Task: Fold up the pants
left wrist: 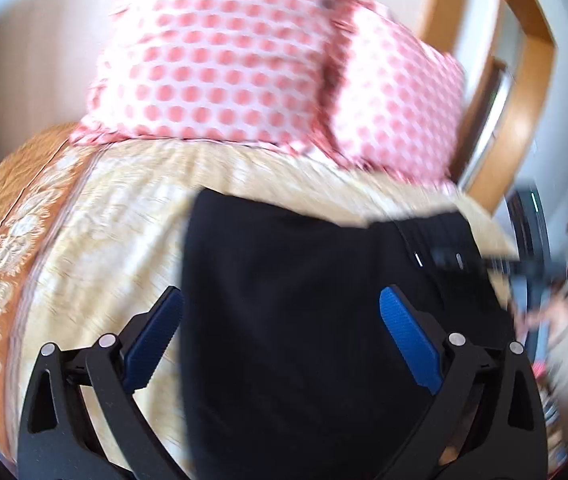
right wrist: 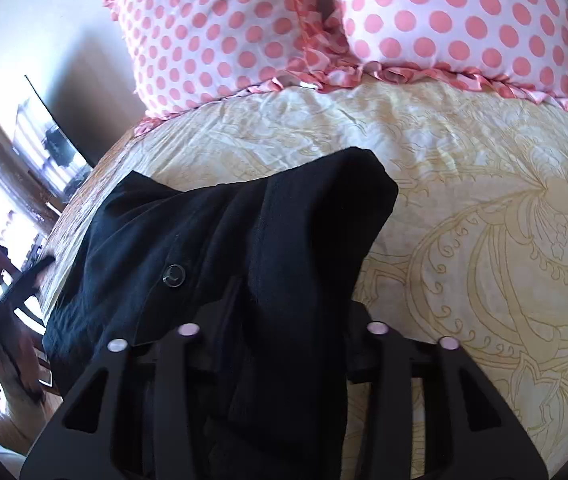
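Left wrist view, blurred. Far left of frame: orange patterned border of bedspread (left wrist: 8, 216), cream field beside it. Lower left and lower right: blue pads (left wrist: 156, 344) of left claw (left wrist: 280, 332), spread wide, not pressing on anything. Between them, centre to bottom of frame: black pants (left wrist: 303, 300) lying on the bed; whether cloth touches either pad cannot be told. Top centre: pink polka-dot pillows (left wrist: 244, 60) standing at head of bed. Upper right: wooden frame (left wrist: 523, 100).

Right wrist view, sharp. Left edge: dark window frame and a dark object, unclear. Centre left: pants (right wrist: 204, 240) bunched on bedspread (right wrist: 483, 220), a dark button (right wrist: 174, 274) showing on the fabric. Lower centre: right claw (right wrist: 284, 316), narrow, clamped on a thick fold of pants; fingertips buried in cloth, hidden. Fold humped up and forward above the claw, ending at centre of frame. Right half: bare cream bedspread with ornamental line pattern. Top: pillows (right wrist: 443, 20) with ruffled pink edging, resting on bedspread.
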Demonstrator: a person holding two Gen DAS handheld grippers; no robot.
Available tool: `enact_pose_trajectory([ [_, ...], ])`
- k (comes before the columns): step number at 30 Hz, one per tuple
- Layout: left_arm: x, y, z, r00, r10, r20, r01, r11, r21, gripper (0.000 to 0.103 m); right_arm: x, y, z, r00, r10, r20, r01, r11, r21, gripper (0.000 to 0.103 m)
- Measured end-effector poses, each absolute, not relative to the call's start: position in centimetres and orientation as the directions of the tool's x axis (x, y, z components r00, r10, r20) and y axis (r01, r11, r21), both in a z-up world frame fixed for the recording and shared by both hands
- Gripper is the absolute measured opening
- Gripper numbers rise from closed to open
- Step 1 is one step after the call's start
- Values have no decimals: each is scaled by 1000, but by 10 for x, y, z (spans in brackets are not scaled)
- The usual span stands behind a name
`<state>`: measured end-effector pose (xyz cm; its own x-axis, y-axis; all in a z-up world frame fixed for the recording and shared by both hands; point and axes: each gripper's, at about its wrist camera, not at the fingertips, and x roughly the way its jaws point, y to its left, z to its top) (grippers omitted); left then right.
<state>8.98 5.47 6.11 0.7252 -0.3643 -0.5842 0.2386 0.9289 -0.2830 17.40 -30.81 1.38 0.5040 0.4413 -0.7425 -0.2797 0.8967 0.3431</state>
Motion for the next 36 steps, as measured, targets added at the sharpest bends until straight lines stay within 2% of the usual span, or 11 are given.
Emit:
enact_pose_trajectory([
  [1, 102, 66, 62, 711, -382, -591, 228, 920, -320, 98, 173, -308, 14, 505, 440, -742, -281, 897, 341, 36],
  [3, 131, 82, 57, 663, -393, -638, 187, 911, -366, 83, 173, -308, 13, 506, 443, -741, -277, 896, 346, 36],
  [6, 165, 94, 43, 572, -433, -697, 157, 891, -426, 73, 174, -310, 13, 505, 448, -737, -275, 894, 354, 36],
  [16, 194, 78, 23, 472, -453, -756, 157, 887, -433, 68, 178, -313, 10, 490, 471, -733, -270, 882, 386, 39],
  [17, 196, 77, 22, 477, -450, -755, 157, 889, -431, 61, 178, -314, 10, 494, 471, -731, -270, 882, 386, 39],
  [18, 200, 76, 21, 476, -449, -756, 153, 889, -431, 45, 177, -313, 11, 503, 466, -728, -273, 885, 378, 38],
  [19, 202, 74, 20, 475, -452, -755, 148, 887, -438, 37, 175, -310, 13, 513, 457, -726, -281, 889, 360, 34],
  [21, 202, 74, 23, 491, -453, -744, 146, 885, -443, 12, 172, -308, 21, 539, 450, -712, -295, 892, 341, 29],
  [24, 203, 71, 33, 512, -451, -731, 162, 886, -434, 7, 178, -314, 27, 548, 479, -686, -294, 878, 378, 25],
  [32, 241, 71, 69, 606, -433, -667, 152, 886, -437, 7, 235, -313, 53, 607, 470, -641, -315, 882, 349, 22],
  [36, 286, 70, 82, 670, -358, -650, 103, 912, -396, 7, 288, -316, 64, 660, 426, -619, -277, 904, 326, 20],
])
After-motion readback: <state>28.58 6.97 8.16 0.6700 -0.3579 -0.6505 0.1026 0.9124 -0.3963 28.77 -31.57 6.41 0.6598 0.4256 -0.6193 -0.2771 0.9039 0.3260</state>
